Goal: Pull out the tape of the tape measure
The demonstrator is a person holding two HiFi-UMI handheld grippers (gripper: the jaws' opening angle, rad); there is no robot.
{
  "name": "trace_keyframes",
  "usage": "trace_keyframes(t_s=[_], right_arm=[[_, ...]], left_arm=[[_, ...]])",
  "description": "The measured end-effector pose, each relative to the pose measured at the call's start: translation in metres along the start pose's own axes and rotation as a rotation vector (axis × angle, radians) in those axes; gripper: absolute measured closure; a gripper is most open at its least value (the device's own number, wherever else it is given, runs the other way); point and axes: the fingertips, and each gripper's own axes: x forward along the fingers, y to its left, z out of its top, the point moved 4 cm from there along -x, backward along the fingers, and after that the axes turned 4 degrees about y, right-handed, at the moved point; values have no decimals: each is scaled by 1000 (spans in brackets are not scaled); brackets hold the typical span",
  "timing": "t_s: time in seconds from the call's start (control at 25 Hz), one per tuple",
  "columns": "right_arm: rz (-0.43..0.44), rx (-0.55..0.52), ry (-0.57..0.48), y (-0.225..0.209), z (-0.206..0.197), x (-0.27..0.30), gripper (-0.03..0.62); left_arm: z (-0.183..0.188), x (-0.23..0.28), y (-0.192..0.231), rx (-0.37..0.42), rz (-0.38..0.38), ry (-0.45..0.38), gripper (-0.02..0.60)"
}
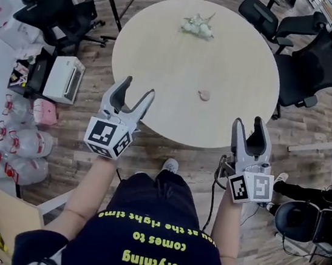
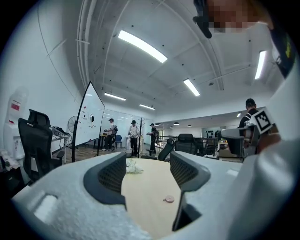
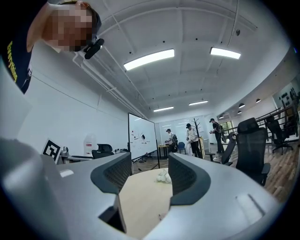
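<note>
A small round pinkish tape measure (image 1: 204, 95) lies on the round beige table (image 1: 164, 61), right of its middle; it also shows between the left jaws as the tape measure (image 2: 168, 199). My left gripper (image 1: 135, 91) is open and empty, held over the table's near-left edge. My right gripper (image 1: 249, 123) is open and empty at the table's near-right edge, short of the tape measure. In the gripper views the left gripper (image 2: 146, 176) and right gripper (image 3: 149, 173) each frame bare tabletop.
A crumpled white bundle (image 1: 197, 25) lies at the table's far side. Black office chairs (image 1: 313, 64) stand at the right and one (image 1: 60, 13) at the left. A white printer (image 1: 63, 79) and pink bags (image 1: 21, 139) sit on the floor at the left. People stand far off by a whiteboard (image 2: 91, 117).
</note>
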Motion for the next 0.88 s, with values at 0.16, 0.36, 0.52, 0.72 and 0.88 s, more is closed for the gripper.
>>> trace_keyframes(t_s=[0.16, 0.36, 0.52, 0.72, 0.88], right_arm=[[31, 9, 3, -22, -1, 20, 353], [31, 36, 22, -38, -10, 39, 353], [14, 25, 28, -41, -8, 63, 353], [-30, 11, 16, -45, -3, 96, 353], [-47, 6, -3, -43, 3, 131, 353]], left_arm=[[1, 22, -5, -6, 27, -7, 290], [2, 47, -2, -4, 29, 7, 290], [7, 70, 13, -3, 5, 3, 290], [12, 107, 31, 15, -63, -8, 290], [16, 142, 55, 38, -123, -2, 290]])
